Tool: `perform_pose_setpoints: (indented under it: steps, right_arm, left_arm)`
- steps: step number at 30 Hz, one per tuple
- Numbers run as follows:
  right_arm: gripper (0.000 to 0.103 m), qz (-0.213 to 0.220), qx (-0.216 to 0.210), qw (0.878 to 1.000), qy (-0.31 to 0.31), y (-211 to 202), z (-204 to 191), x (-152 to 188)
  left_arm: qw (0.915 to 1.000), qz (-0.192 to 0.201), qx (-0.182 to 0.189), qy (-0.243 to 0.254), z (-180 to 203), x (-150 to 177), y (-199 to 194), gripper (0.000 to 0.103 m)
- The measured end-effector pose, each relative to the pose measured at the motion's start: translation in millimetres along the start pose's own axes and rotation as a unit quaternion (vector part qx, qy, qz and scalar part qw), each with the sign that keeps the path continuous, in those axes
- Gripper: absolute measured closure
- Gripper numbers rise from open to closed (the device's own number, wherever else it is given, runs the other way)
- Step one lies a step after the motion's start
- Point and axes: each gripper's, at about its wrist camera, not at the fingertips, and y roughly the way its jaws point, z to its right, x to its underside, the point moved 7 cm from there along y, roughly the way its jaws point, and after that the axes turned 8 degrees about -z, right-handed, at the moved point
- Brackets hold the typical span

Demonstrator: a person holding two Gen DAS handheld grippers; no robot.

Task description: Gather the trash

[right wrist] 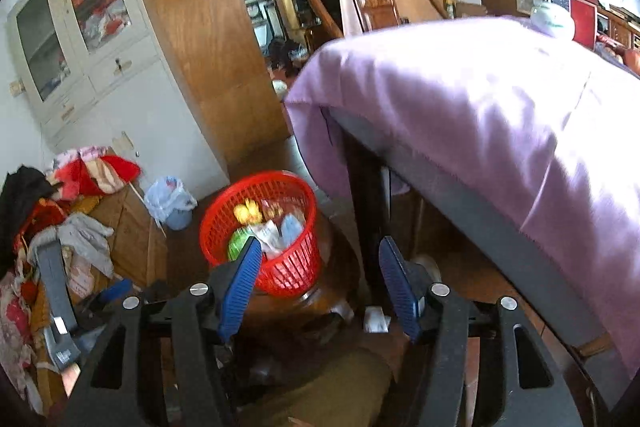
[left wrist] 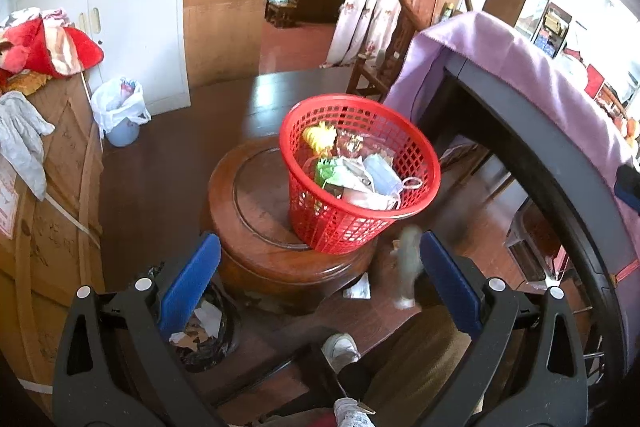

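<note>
Left gripper (left wrist: 320, 267) jaws spread wide, nothing between the pads. Right gripper (right wrist: 316, 287) jaws also apart and empty. Red basket (left wrist: 360, 171) sits on the round wooden stool (left wrist: 256, 211), at 12 o'clock from the left gripper, holding a face mask (left wrist: 382, 175) and wrappers. Blurred grey scrap (left wrist: 408, 267) at 3 o'clock of the left pads, just beside the basket. Purple-draped table (right wrist: 480, 115) at 2 o'clock. White paper scrap (left wrist: 358, 289) lies on the floor below the stool.

one red basket (left wrist: 360, 179), one round stool (left wrist: 256, 195), two grippers
</note>
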Motion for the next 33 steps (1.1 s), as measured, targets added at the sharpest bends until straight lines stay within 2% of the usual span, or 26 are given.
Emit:
perform_pose_setpoints:
  steps: [6, 10, 15, 19, 21, 24, 26, 30, 33]
  right_arm:
    - [0.043, -0.035, 0.011, 0.999, 0.012, 6, 16, 34]
    - [0.043, -0.031, 0.035, 0.999, 0.011, -20, 29, 60]
    - [0.040, -0.015, 0.033, 0.999, 0.026, -52, 38, 93]
    - [0.040, -0.024, 0.027, 0.999, 0.023, -58, 41, 112]
    - [0.039, -0.034, 0.025, 0.999, 0.004, -55, 40, 117]
    - [0.039, -0.057, 0.014, 0.998, 0.006, -35, 45, 120]
    - [0.039, -0.098, 0.003, 0.995, 0.017, -4, 51, 128]
    - [0.039, -0.179, 0.025, 0.983, 0.017, 68, 67, 146]
    - [0.039, -0.217, 0.040, 0.975, 0.032, 107, 83, 154]
  left_arm:
    - [0.9996, -0.023, 0.014, 0.007, 9, -5, 18, 0.007]
    - [0.9992, -0.013, 0.021, 0.032, 26, -7, 17, 0.007]
    - [0.9977, -0.001, 0.040, 0.055, 44, 4, 3, 0.007]
    - [0.9955, 0.014, 0.044, 0.083, 61, 8, -15, 0.007]
    - [0.9937, 0.007, 0.050, 0.101, 72, 11, -14, 0.007]
    - [0.9909, -0.026, 0.046, 0.124, 88, 22, 5, 0.007]
    - [0.9889, -0.050, 0.033, 0.136, 96, 30, 23, 0.007]
    - [0.9855, -0.082, 0.028, 0.146, 101, 37, 49, 0.007]
    - [0.9797, -0.114, 0.021, 0.164, 108, 40, 70, 0.007]
